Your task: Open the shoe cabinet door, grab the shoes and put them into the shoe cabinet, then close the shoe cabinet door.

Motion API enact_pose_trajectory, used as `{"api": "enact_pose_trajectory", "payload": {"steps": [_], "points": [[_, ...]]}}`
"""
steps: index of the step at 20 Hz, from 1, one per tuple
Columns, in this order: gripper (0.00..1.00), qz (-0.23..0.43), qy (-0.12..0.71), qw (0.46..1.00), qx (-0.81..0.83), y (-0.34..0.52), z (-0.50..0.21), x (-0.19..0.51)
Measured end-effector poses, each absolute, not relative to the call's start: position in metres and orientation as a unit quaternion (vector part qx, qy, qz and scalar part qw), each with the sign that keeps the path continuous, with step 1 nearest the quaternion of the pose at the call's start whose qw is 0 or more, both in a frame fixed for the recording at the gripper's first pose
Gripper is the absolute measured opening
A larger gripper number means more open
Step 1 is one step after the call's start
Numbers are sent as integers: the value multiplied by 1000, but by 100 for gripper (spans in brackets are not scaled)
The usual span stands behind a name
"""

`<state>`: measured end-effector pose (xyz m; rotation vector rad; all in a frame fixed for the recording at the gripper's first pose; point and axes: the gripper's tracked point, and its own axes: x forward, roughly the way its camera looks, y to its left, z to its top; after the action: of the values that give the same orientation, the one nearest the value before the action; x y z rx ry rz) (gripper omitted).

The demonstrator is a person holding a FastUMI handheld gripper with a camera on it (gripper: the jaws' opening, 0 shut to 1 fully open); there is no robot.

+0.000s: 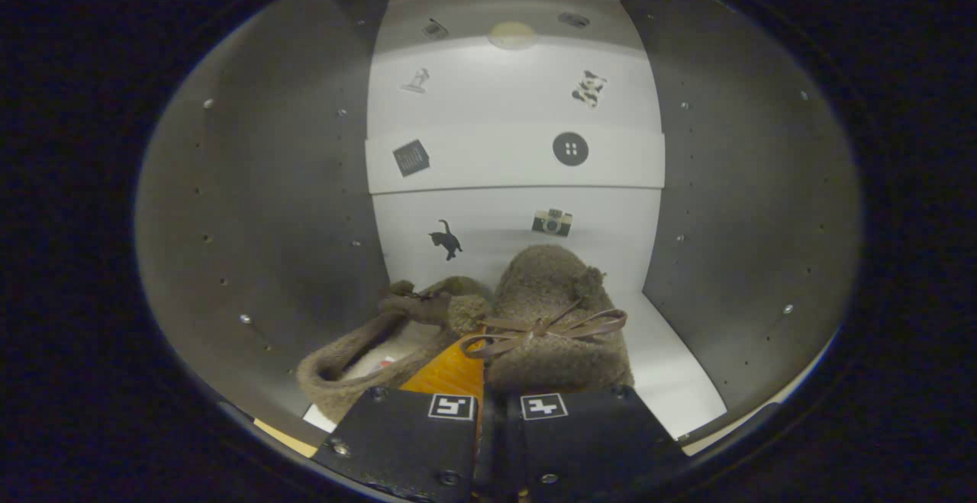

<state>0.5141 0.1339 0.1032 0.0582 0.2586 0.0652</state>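
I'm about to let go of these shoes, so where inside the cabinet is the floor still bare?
Bare floor lies between the right shoe and the cabinet's right wall. The left side is crowded: the other shoe lies against the left wall. The gripper fingers are closed together at the shoes.

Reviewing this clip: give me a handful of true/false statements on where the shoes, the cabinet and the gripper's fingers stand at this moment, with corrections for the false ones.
1. The shoes are inside the shoe cabinet. True.
2. The gripper has its fingers spread wide apart, well clear of the shoes. False: the fingers sit close together, right against the near shoe; whether they pinch it cannot be told.
3. The shoe just ahead of the fingers carries a ribbon bow. True.
4. The shoes are smooth, shiny leather. False: they are brown and fuzzy.
5. The cabinet's back panel bears small stickers, among them a black cat sticker. True.
6. The cabinet door is shut in front of the shoes. False: the view looks straight into the open compartment.
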Motion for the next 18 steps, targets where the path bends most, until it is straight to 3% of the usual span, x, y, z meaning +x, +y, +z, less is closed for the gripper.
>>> {"api": "enact_pose_trajectory", "payload": {"steps": [8, 15, 18], "points": [[16, 15, 213, 977, 29, 134, 79, 530], [24, 12, 206, 978, 37, 135, 89, 515], [40, 16, 186, 982, 26, 138, 98, 497]]}}
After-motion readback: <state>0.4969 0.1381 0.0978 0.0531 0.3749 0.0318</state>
